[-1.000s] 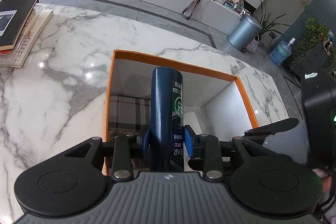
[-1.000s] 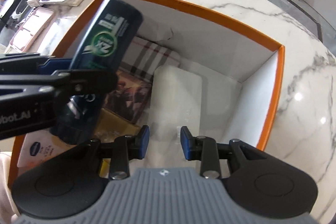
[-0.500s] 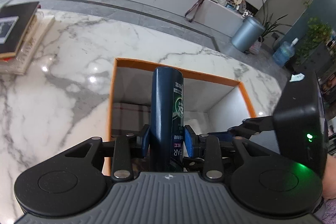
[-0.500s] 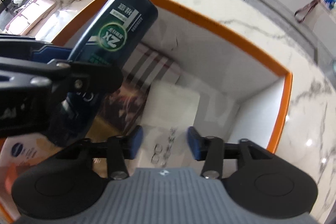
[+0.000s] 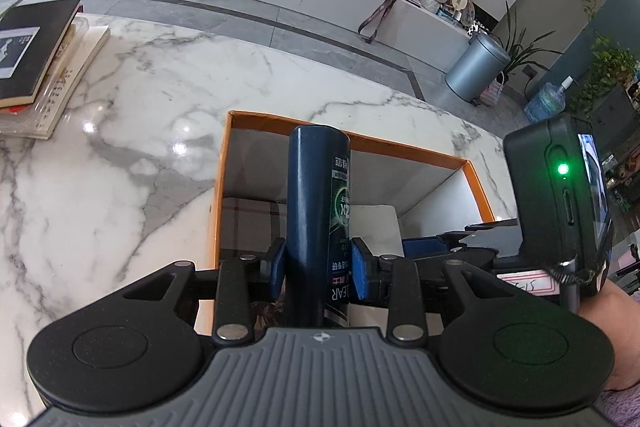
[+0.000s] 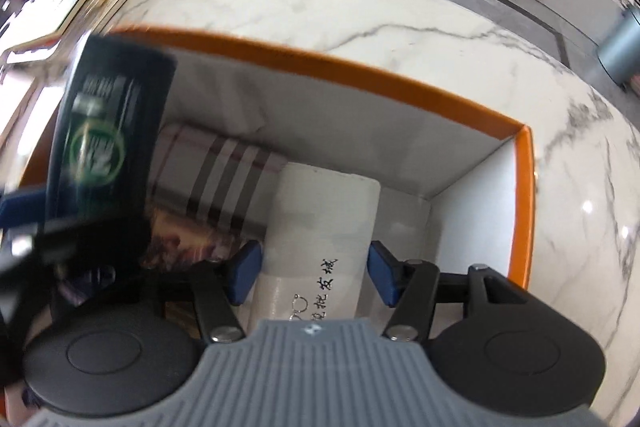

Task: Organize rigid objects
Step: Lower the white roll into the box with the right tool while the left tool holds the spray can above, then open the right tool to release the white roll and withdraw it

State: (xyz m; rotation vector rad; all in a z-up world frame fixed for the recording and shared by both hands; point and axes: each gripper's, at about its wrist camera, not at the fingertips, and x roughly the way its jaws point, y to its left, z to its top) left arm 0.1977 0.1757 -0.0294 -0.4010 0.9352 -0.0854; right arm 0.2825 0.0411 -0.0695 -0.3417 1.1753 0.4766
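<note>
The dark blue bottle (image 5: 318, 211), labelled "CLEAR" and "2X", is clamped upside down between the left gripper's (image 5: 318, 269) pads above the orange box's (image 6: 400, 77) left edge. The right gripper (image 6: 316, 273), whose jaws have just been closing after springing wide from near-shut, straddles a white handwritten-labelled cylinder (image 6: 324, 219) inside the box; contact is unclear.

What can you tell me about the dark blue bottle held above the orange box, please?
The dark blue bottle is a smooth, plastic-looking cylinder with a green round emblem and white lettering that reads upside down. The left hand-held gripper clamps it low on its body between blue pads, flat end pointing away, over the orange box. Nothing else touches it.
</note>
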